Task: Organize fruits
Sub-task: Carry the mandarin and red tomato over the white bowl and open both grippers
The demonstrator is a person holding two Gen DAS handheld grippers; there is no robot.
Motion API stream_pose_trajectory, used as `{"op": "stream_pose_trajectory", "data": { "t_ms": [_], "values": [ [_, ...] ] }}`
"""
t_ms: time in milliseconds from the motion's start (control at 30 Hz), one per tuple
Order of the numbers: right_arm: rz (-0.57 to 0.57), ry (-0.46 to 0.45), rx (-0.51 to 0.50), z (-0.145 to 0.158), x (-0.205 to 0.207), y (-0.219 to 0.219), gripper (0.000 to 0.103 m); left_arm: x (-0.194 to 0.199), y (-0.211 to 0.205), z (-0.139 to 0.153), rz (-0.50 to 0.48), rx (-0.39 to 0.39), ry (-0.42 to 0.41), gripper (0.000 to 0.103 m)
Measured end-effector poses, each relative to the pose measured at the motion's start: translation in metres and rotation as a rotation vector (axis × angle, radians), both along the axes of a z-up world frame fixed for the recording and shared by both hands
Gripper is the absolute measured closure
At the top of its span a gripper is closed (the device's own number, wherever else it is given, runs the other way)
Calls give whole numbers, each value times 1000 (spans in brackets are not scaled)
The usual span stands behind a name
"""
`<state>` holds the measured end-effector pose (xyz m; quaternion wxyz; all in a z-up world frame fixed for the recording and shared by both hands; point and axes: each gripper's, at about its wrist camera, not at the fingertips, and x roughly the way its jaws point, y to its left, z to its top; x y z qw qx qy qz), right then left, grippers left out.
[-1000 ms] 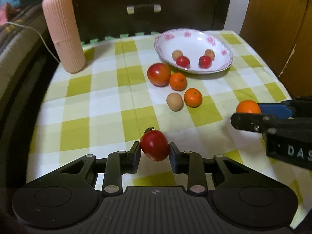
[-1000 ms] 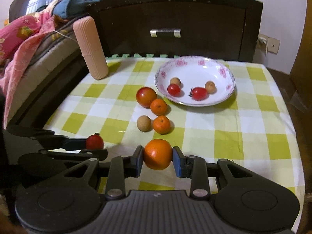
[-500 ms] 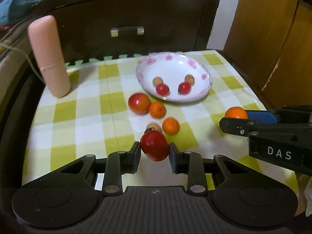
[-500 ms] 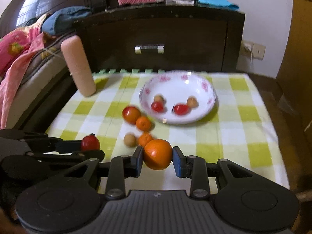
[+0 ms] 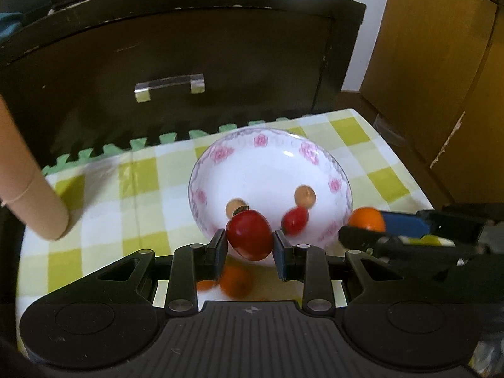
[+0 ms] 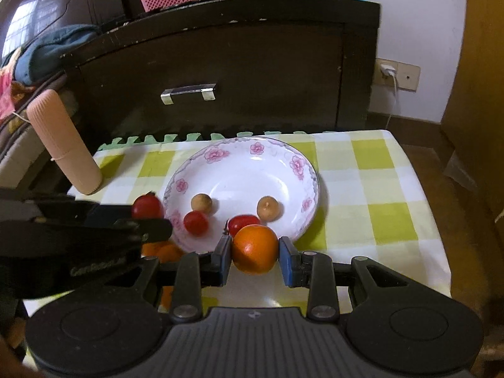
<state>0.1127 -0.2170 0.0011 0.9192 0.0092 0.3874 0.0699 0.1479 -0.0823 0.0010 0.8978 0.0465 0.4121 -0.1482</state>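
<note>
My left gripper [image 5: 250, 239] is shut on a red tomato [image 5: 249, 235], held just over the near rim of the white flowered plate [image 5: 261, 145]. My right gripper [image 6: 254, 250] is shut on an orange [image 6: 255, 249] at the plate's [image 6: 252, 157] near edge. Inside the plate lie two small brown fruits [image 6: 201, 202] [image 6: 268, 207] and two small red tomatoes [image 6: 196, 223] [image 6: 244, 220]. From the right wrist view, the left gripper [image 6: 148, 217] and its tomato [image 6: 146, 205] appear at the plate's left rim. Small oranges [image 5: 234, 282] lie on the cloth under the left gripper.
A pink ribbed cylinder [image 6: 64, 141] stands at the table's back left. A dark cabinet [image 6: 220, 72] with a metal handle rises right behind the yellow-checked tablecloth [image 6: 378, 189]. A wooden door [image 5: 441, 63] is to the right. The table's right edge [image 6: 422, 189] drops off.
Both grippers have moved forward across the table to the plate, each still holding its fruit. The loose fruits that lay ahead are now under or beside the grippers.
</note>
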Motion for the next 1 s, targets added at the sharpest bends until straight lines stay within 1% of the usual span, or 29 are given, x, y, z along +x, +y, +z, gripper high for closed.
{"op": "stream_pose_trajectory", "data": {
  "t_ms": [300,533,800,933,1000],
  "values": [
    [-4,6,-12,-9,36,-5,72,42,-12,-12,-7,23,16,65],
    [-7,23,-23,-18,59,-10,72,67,-22,-24,-8,49,31,64],
    [-12,50,-20,-31,78,-12,72,83,-25,-41,-7,59,61,64],
    [-11,41,-11,-32,84,-12,72,85,-22,-44,3,40,76,65],
    [-6,37,-5,-31,86,-12,72,86,-21,-44,3,43,75,66]
  ]
}}
